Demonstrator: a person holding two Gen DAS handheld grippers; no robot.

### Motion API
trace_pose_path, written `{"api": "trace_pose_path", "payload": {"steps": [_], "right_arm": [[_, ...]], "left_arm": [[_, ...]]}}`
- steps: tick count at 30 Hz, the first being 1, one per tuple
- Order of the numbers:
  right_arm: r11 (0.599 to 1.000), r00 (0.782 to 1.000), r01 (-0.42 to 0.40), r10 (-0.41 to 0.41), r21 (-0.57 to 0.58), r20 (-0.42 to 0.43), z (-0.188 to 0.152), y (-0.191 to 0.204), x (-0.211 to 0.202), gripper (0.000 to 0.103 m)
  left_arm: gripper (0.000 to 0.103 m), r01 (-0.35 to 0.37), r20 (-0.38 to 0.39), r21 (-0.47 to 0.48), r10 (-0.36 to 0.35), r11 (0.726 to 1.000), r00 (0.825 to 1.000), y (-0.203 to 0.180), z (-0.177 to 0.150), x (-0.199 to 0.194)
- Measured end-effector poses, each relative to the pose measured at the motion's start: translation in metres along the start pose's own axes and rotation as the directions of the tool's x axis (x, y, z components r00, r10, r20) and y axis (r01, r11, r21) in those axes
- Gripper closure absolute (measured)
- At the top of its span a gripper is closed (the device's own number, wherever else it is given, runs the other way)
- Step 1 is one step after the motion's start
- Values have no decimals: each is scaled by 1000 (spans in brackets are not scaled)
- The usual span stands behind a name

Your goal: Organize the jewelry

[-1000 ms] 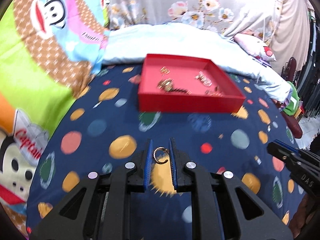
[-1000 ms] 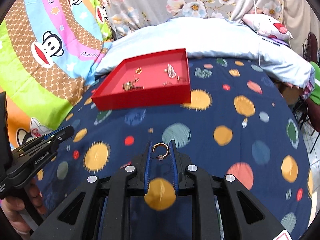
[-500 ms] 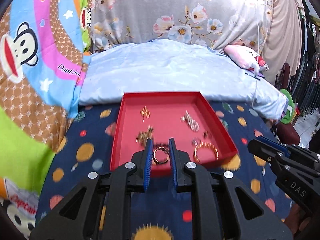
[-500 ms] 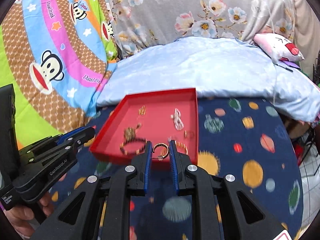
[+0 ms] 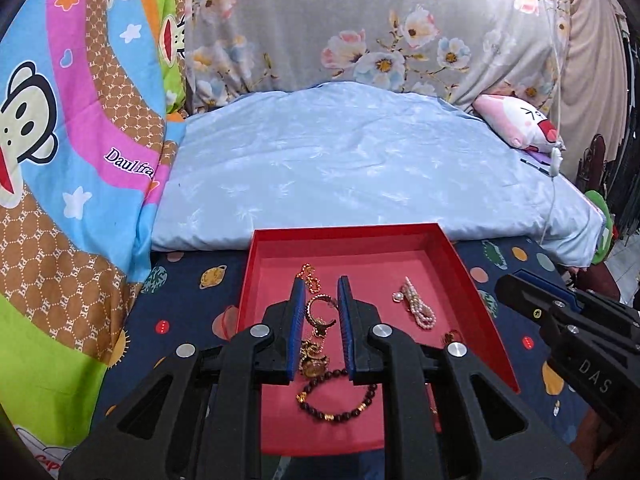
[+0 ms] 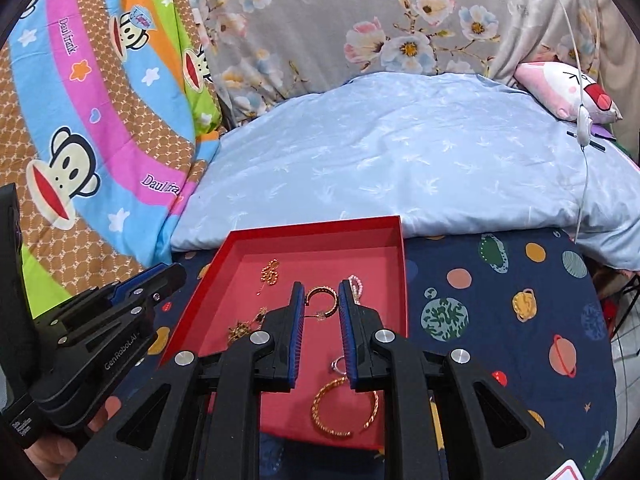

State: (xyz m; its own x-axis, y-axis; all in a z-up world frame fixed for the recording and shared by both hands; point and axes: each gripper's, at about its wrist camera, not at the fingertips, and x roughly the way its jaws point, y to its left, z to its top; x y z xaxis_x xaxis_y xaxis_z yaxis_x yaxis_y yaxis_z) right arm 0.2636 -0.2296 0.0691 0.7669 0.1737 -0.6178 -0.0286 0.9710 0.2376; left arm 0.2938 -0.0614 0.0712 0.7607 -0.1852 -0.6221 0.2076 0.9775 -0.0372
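Behind left tongs (image 5: 320,300), half-hidden beaded bracelet (image 5: 340,402).

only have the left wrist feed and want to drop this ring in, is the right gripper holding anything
observer: yes, the right gripper is shut on a gold hoop earring, over the red tray
operator: anything in the tray under it that i can't see
observer: a twisted gold bangle lies on the tray floor near the front edge, below its fingers
operator: anything else there
observer: a small silver ring just beyond the bangle, apart from it
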Motion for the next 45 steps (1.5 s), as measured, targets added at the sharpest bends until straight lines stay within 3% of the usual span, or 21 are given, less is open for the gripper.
{"api": "trace_pose_path", "payload": {"steps": [14,30,32,34,45], "right_arm": [[999,997,35,-36,-17,-68,-5,-1,51,86],[997,996,57,-60,-46,-68,-8,2,67,86],[996,996,70,-72,-51,-57,-8,4,67,75],[996,996,76,-78,-50,-44,-9,4,64,64],[998,998,57,-58,-25,-35,-18,7,49,60]], "left_arm": [[87,-51,-34,22,52,998,998,3,7,40],[87,-61,-53,17,62,998,997,3,8,59],[75,-72,-52,8,73,997,996,4,8,59],[57,-93,-44,6,94,996,995,5,8,57],[55,-105,-27,30,106,994,994,1,-2,40]]}}
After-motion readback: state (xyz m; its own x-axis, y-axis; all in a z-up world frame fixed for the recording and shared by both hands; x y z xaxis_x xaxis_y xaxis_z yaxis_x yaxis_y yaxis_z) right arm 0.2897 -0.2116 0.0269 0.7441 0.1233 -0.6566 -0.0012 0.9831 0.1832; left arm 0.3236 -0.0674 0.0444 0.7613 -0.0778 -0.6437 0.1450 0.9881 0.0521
